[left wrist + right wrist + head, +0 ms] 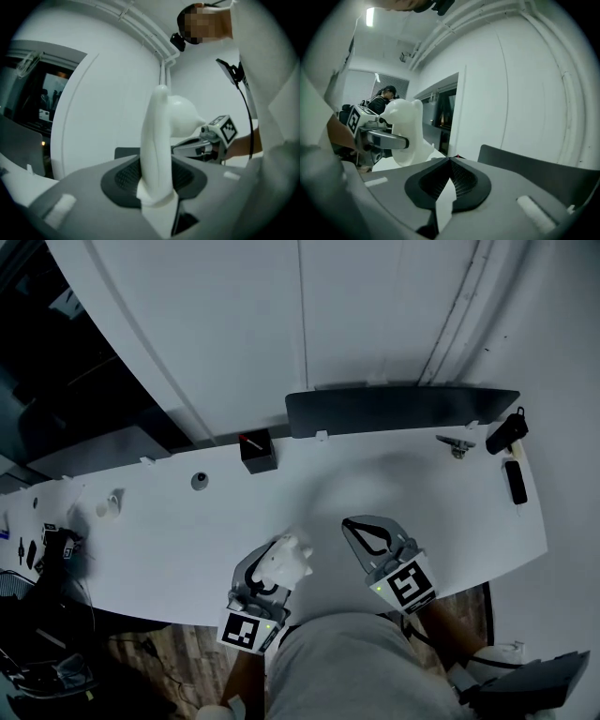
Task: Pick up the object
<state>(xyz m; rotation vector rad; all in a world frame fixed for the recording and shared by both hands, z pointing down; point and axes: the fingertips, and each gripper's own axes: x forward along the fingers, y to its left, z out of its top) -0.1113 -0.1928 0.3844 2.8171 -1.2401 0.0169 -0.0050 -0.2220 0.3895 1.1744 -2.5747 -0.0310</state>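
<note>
A white animal-shaped figure [289, 559] is off the white table [187, 540], near its front edge, with my left gripper [272, 565] shut on it. In the left gripper view the figure [159, 126] stands upright between the dark pads [124, 177], which press on both of its sides. My right gripper [361, 531] hovers just right of it with its jaws closed together and nothing between them. In the right gripper view the pads [464, 180] meet at a point and the figure [408, 133] shows at the left, held by the other gripper's fingers [386, 139].
A black box [256, 452] with a red mark and a long dark panel [394, 409] stand at the table's back edge. A small round knob [200, 481] lies to the left. Black devices [514, 482] and a metal clip [457, 444] lie at the far right.
</note>
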